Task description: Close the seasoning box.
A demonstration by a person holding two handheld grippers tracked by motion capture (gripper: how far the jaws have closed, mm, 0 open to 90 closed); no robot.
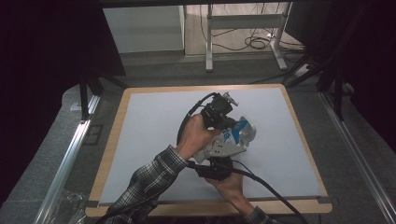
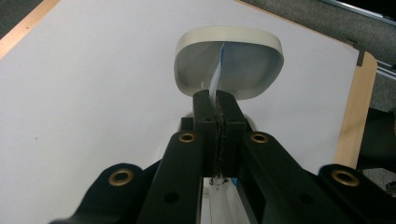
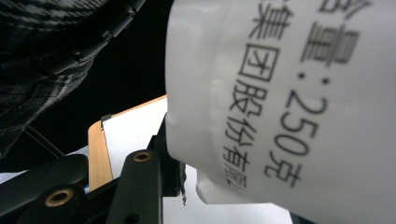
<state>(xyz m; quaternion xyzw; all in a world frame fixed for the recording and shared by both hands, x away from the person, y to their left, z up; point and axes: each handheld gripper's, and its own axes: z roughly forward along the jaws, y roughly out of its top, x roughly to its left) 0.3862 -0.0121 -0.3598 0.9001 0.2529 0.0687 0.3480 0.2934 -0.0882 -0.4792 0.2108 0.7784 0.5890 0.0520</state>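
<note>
From above, you hold a white cup (image 1: 239, 132) over the mat (image 1: 149, 135). Your left gripper (image 2: 218, 100) is clamped on its thin peel-off film (image 2: 215, 79); jerk and it tears. Your right gripper (image 3: 180, 175) hugs the cup's wall, grip unclear; it could slip.

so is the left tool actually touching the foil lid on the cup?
Touching. The left gripper view shows the left tool with its jaws closed flat on the foil lid rising from the cup, no gap.

One white tub (image 1: 243, 132), two hand-held grippers — left (image 1: 223, 108), right (image 1: 219, 161) — one table (image 1: 154, 107).
</note>
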